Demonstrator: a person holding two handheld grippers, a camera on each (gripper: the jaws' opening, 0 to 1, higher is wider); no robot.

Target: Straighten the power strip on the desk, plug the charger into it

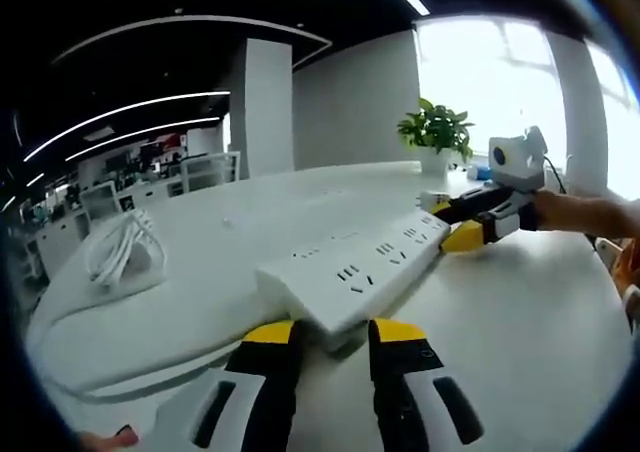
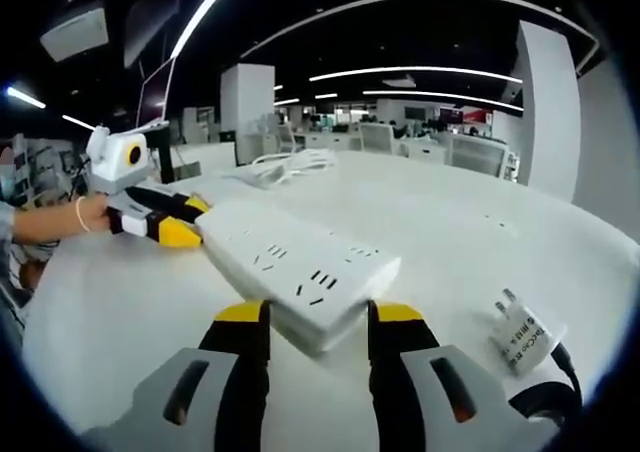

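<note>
Left gripper view: left gripper (image 1: 334, 334) at bottom, yellow-tipped jaws spread apart with the near end of the white power strip (image 1: 352, 270) sitting between the tips; can't tell if the jaws actually press on it. The strip runs away from the jaws up and to the right across the white desk (image 1: 520, 312), sockets facing up. At its far end the right gripper (image 1: 452, 222) comes in from the right, its yellow tips either side of that end, a hand (image 1: 585, 214) behind it. Left of the jaws, well apart, a coil of white cable (image 1: 122, 249). Far beyond the strip, a potted plant (image 1: 437, 137). Right gripper view: right gripper (image 2: 318, 322) at bottom, jaws parted, the strip's (image 2: 298, 267) end between the tips, contact unclear. The strip runs up-left from the jaws to the left gripper (image 2: 190, 219), whose tips bracket the other end. Right of the right-hand jaw, just beside it, the white charger (image 2: 522, 334) lies on the desk (image 2: 440, 222) with prongs pointing up-left, black cable (image 2: 560, 377) trailing off it. The white cable coil (image 2: 285, 167) lies beyond the strip.
</note>
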